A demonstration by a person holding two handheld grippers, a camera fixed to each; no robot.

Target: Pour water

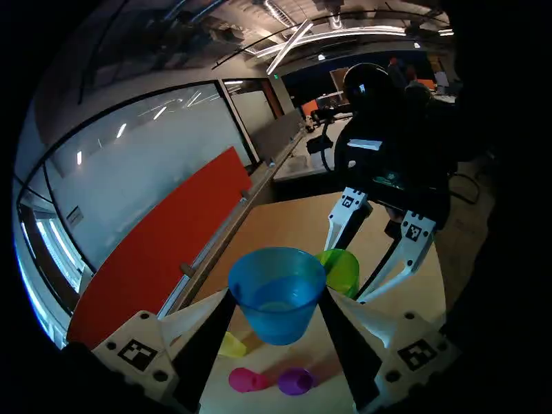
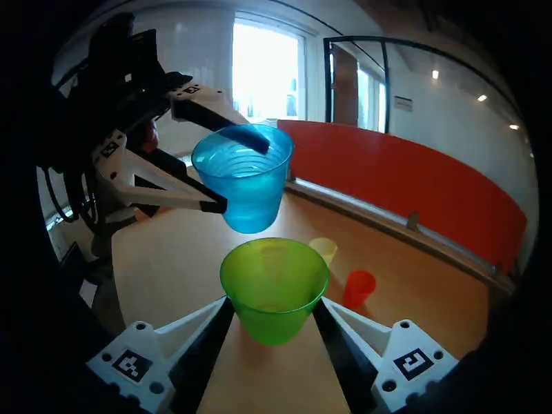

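My left gripper [image 1: 277, 298] is shut on a translucent blue cup [image 1: 276, 293], held upright above the wooden table [image 1: 290, 221]; a little water seems to lie low in it. Just behind it is a green cup [image 1: 341, 269], with my right gripper [image 1: 345, 272] shut on it. In the right gripper view the green cup [image 2: 274, 286] sits between my right gripper [image 2: 274, 305] fingers. The blue cup [image 2: 243, 176] hangs above and just beyond it, in my left gripper [image 2: 238, 174]. The two cups are close but apart.
Small cups stand on the table: yellow [image 1: 232, 345], pink [image 1: 247, 379] and purple [image 1: 295, 381]; in the right gripper view a yellow one [image 2: 323, 250] and an orange one [image 2: 359, 286]. A red partition [image 2: 428, 186] runs along the table's edge.
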